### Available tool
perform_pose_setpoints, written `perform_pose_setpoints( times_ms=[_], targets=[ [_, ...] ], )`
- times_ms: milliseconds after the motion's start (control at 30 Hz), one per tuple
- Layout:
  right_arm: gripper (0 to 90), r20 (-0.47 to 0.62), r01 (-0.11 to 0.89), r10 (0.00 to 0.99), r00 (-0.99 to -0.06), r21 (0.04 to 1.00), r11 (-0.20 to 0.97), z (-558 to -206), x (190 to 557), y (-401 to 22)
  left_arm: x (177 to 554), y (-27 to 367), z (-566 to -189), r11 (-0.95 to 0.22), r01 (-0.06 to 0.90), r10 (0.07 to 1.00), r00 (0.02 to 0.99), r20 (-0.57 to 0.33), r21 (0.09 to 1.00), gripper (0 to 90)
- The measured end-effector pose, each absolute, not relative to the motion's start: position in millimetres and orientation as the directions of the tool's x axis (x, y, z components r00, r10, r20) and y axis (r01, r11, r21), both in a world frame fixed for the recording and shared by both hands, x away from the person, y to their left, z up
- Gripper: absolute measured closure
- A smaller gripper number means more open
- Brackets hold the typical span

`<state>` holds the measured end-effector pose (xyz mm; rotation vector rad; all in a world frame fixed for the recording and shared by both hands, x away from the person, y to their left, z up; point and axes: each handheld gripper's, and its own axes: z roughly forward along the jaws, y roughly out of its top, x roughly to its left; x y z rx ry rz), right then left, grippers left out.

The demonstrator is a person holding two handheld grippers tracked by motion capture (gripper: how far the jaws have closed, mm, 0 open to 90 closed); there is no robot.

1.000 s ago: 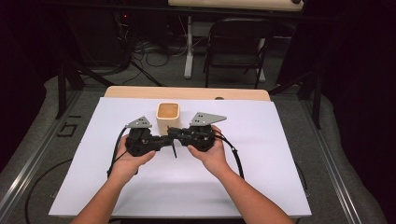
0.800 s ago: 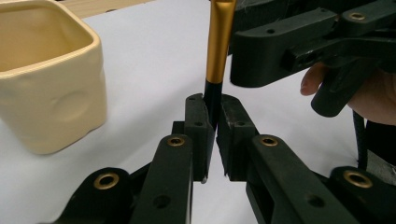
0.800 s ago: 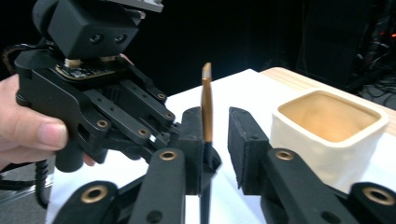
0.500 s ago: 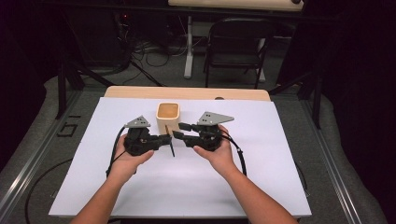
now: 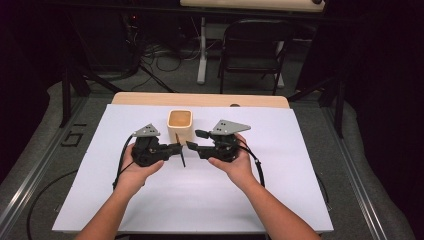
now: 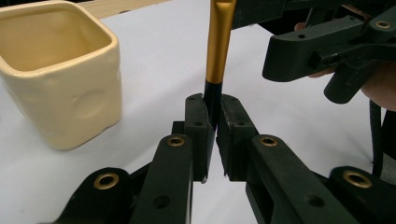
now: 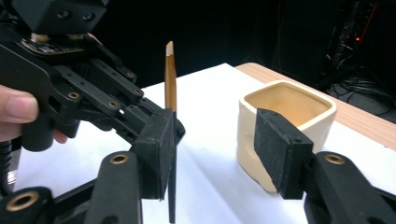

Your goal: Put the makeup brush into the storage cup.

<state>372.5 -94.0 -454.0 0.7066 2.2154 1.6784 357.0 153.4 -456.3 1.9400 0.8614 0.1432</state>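
Observation:
A thin brush (image 6: pixel 218 42) with a black handle and a gold ferrule stands nearly upright, and my left gripper (image 6: pixel 212 112) is shut on its black handle. In the high view the left gripper (image 5: pixel 179 148) holds the brush (image 5: pixel 181 154) just in front of the cream square cup (image 5: pixel 180 125). My right gripper (image 5: pixel 195 140) faces it from the right. Its jaws have just been opening. In the right gripper view the brush (image 7: pixel 171 79) stands against one pad (image 7: pixel 159 149), with a wide gap to the other pad (image 7: pixel 280 149), so the right gripper (image 7: pixel 219 144) is open.
The cup (image 7: pixel 289 112) is empty and stands on a white sheet (image 5: pixel 280 200) over a wooden table (image 5: pixel 200 99). A folding chair (image 5: pixel 255 45) and cables lie beyond the table's far edge. Cables trail from both grippers across the sheet.
The right gripper's jaws have opened off the brush and the right hand has drawn slightly to the right. The left gripper stays still with the brush in it.

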Motion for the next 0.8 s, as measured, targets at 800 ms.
perform_pose_setpoints(
  times_ms=[800],
  targets=[
    [37.1, 0.016, 0.227, 0.611, -0.791, 0.936, 0.27, -454, 373, -124, 357, 161, -452, -0.301, 0.501, 0.702, 0.692, -0.168, 0.811, 83.1]
  ],
)
